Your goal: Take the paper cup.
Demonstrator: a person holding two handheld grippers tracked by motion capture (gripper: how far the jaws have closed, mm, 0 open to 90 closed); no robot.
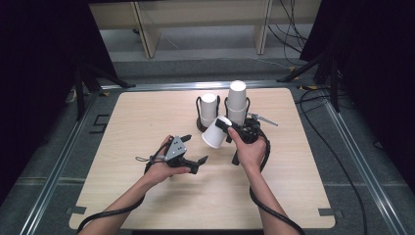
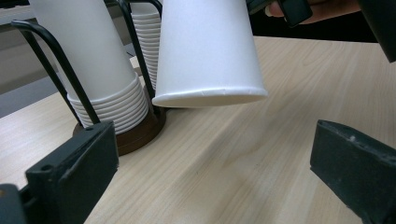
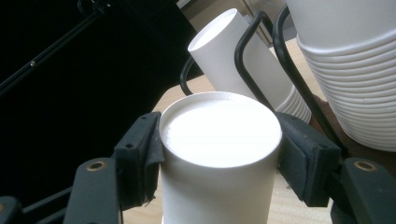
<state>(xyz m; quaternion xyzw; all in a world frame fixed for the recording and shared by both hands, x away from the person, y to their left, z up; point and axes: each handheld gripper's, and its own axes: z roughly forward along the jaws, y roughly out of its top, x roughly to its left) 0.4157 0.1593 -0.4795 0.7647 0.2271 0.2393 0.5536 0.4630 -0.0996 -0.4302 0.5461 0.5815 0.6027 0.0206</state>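
Observation:
A single white paper cup [image 1: 214, 134] hangs tilted above the table, its mouth toward my left gripper. My right gripper [image 1: 223, 128] is shut on it; in the right gripper view both pads [image 3: 140, 158] press the sides of the cup [image 3: 219, 135] near its base. Behind it, two stacks of white cups stand upside down in black wire holders, a shorter stack [image 1: 209, 109] and a taller stack [image 1: 237, 99]. My left gripper [image 1: 195, 149] rests low over the table left of the held cup [image 2: 208, 51], open with nothing between its jaws.
The wooden table [image 1: 147, 196] has bare room at the left and front. The holders' brown base [image 2: 140, 133] sits just behind the held cup. Cables trail from both grippers off the near edge. Pale furniture legs [image 1: 147, 34] stand beyond the table.

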